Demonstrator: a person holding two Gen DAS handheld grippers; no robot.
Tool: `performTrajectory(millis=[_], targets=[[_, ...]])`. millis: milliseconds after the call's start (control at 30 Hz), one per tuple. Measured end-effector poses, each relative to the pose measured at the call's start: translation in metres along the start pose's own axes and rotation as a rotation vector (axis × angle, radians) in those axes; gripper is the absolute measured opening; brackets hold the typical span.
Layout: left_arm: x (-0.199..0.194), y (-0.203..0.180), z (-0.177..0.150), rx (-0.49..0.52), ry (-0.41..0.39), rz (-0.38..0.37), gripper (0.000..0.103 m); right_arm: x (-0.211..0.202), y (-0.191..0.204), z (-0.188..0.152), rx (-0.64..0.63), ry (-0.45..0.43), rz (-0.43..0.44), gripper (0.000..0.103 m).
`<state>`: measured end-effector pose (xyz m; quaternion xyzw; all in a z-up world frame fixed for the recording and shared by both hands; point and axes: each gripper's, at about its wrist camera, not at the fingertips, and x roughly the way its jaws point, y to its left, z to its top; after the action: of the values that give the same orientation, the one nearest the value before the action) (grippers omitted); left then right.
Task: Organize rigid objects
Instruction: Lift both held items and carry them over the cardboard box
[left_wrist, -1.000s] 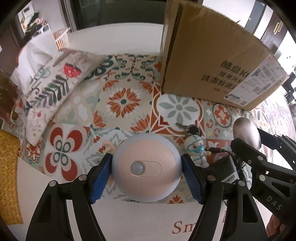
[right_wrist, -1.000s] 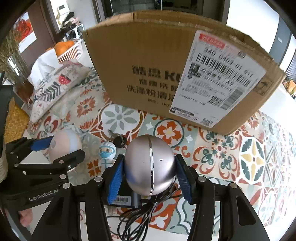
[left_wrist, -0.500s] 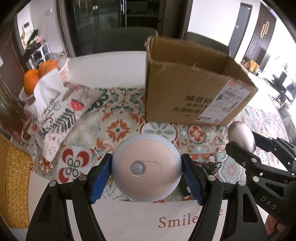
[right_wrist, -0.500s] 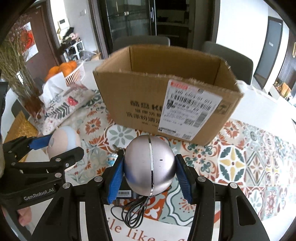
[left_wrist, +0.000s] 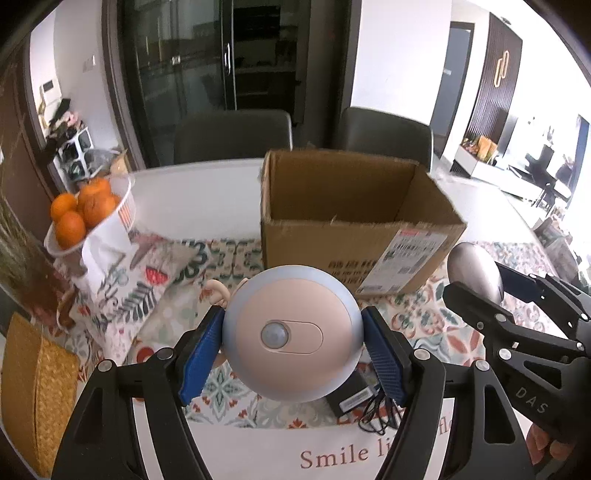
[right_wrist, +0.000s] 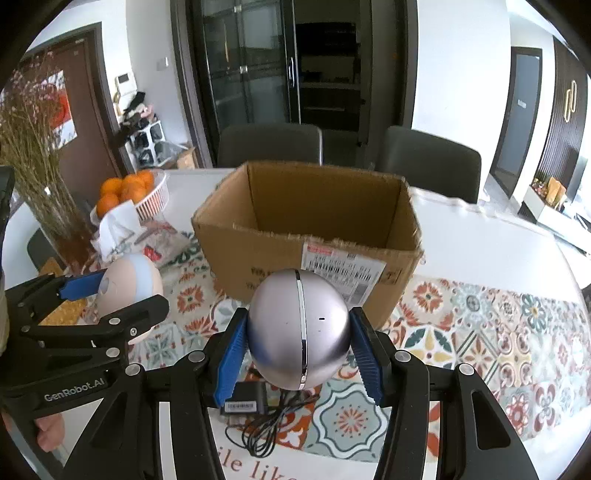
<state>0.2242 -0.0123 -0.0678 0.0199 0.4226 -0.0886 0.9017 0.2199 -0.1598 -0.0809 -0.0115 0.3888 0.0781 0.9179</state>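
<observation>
The left tool (left_wrist: 293, 349) is clamped on a round pink-and-blue night light (left_wrist: 291, 332), its blue pads (left_wrist: 201, 350) pressing the light's two sides, with the oval sensor window facing the camera; the light is held in the air above the patterned cloth (left_wrist: 424, 325) that covers the desk (left_wrist: 207, 188). The right tool (right_wrist: 299, 352) grips a silver ball-shaped device (right_wrist: 298, 328) in the same way, a bright seam running down its middle, and it too hangs clear of the cloth. Each tool shows at the edge of the other's view: the silver device to the right of the left camera, the night light to the left of the right camera, so the two are side by side but apart. Just beyond both held things stands an open cardboard box (right_wrist: 310, 221) with a shipping label on its near wall; what can be seen of its inside looks bare. Below the right tool a black power adapter (right_wrist: 242, 400) with a tangled black cord (right_wrist: 266, 428) lies on the cloth. To the left are a white basket of oranges (left_wrist: 81, 210), a floral fabric pouch (left_wrist: 136, 280) and a yellow woven mat (left_wrist: 33, 387). Two dark chairs (right_wrist: 269, 146) stand behind the desk, and a fingertip (right_wrist: 50, 430) shows under the left tool's handle
</observation>
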Motion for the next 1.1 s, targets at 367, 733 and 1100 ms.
performTrajectory(millis=[367,733,1100], targets=[[-0.012,-0.012,0.037,0.036,-0.086,-0.012,0.074,-0.018,-0.010,0.031,0.009,-0.095,-0.019,0.054],[-0.004,-0.017,0.078,0.072,-0.141,-0.020,0.074,-0.016,-0.020,0.068,0.001,-0.164,-0.043,0.054],[0.027,-0.019,0.107,0.080,-0.118,-0.024,0.074,0.012,-0.035,0.095,0.003,-0.149,-0.042,0.054]])
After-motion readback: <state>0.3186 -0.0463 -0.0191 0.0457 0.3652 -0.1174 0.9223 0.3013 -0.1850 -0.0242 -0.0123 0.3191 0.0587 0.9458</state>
